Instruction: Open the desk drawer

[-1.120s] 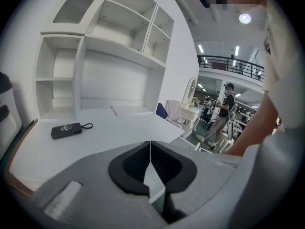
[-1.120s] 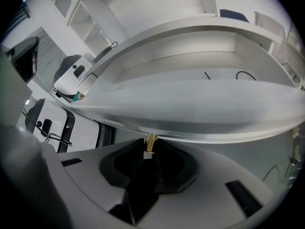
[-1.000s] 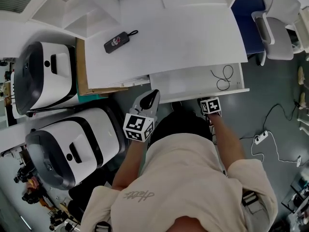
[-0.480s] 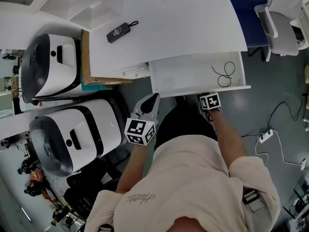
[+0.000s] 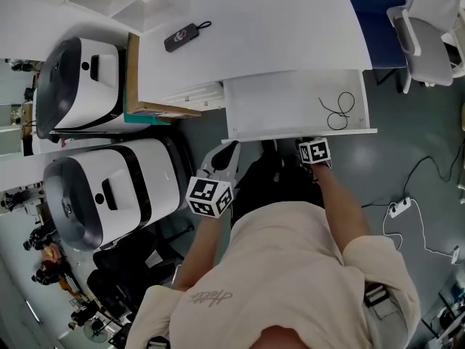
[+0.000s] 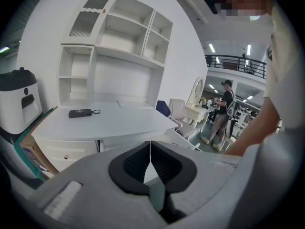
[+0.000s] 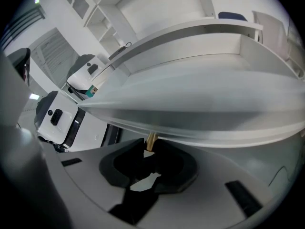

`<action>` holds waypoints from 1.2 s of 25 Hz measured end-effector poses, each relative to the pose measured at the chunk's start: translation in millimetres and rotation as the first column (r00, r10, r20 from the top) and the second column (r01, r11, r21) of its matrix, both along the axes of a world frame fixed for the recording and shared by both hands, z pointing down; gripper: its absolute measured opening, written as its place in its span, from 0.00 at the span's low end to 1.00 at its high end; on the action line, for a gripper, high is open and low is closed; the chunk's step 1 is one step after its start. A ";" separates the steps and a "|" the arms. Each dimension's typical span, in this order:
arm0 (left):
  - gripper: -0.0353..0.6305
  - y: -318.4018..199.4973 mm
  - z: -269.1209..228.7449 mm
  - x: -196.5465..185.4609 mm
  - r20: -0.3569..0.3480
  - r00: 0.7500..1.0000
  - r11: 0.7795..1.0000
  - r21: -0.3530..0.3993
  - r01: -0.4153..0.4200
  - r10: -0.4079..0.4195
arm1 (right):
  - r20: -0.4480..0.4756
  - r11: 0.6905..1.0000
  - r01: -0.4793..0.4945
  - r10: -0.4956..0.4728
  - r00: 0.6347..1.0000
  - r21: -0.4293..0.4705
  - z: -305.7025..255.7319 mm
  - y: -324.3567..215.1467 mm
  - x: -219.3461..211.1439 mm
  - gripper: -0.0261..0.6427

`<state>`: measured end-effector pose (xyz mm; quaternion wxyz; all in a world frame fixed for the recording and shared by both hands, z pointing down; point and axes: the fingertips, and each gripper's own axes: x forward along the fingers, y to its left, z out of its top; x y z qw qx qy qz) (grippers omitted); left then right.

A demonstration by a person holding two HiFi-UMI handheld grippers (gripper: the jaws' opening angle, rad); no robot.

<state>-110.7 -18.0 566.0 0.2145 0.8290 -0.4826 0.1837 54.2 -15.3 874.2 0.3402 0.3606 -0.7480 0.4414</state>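
The white desk drawer (image 5: 290, 107) stands pulled out from under the desk top (image 5: 261, 35), with a thin black cord (image 5: 334, 113) lying inside. My right gripper (image 5: 314, 151) sits at the drawer's front edge (image 7: 200, 123), shut on its small brass knob (image 7: 151, 140). The left gripper (image 5: 221, 162) hangs below the drawer's left front corner, jaws shut with nothing between them (image 6: 150, 159).
A black remote with a strap (image 5: 182, 36) lies on the desk top. A cardboard box (image 5: 145, 86) stands left of the desk beside two white and black machines (image 5: 80, 78) (image 5: 102, 195). A chair (image 5: 425, 49) stands at the right; a power strip (image 5: 396, 208) lies on the floor.
The drawer has slid further out toward me, drawn by the right gripper on the knob. The left gripper has stayed shut beside it.
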 end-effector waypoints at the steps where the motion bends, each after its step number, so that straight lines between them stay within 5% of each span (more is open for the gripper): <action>1: 0.08 2.4 -0.4 -0.6 0.005 1.000 1.000 0.001 0.001 -0.001 | 0.000 1.000 0.004 -0.004 1.000 0.000 0.0 0.8 -0.4 0.16; 12: 0.08 6.0 -8.6 2.9 0.003 1.000 1.000 0.012 -0.009 0.009 | -0.046 1.000 0.015 -0.014 0.999 0.020 -14.1 11.4 5.5 0.16; 17: 0.08 2.1 -14.0 -9.5 -0.016 1.000 1.000 0.021 -0.006 0.006 | 0.012 0.998 -0.011 0.010 1.000 0.062 -41.0 30.1 19.8 0.16; 24: 0.08 9.3 -15.2 -37.8 -0.027 0.999 0.999 0.021 -0.029 0.030 | 0.097 0.974 -0.044 0.023 0.995 0.224 -121.0 36.5 8.5 0.05; 30: 0.08 3.6 -45.2 -41.0 -0.034 0.997 0.994 0.091 -0.065 0.068 | 0.179 0.908 -0.115 0.045 0.983 0.402 -223.5 22.8 -2.7 0.04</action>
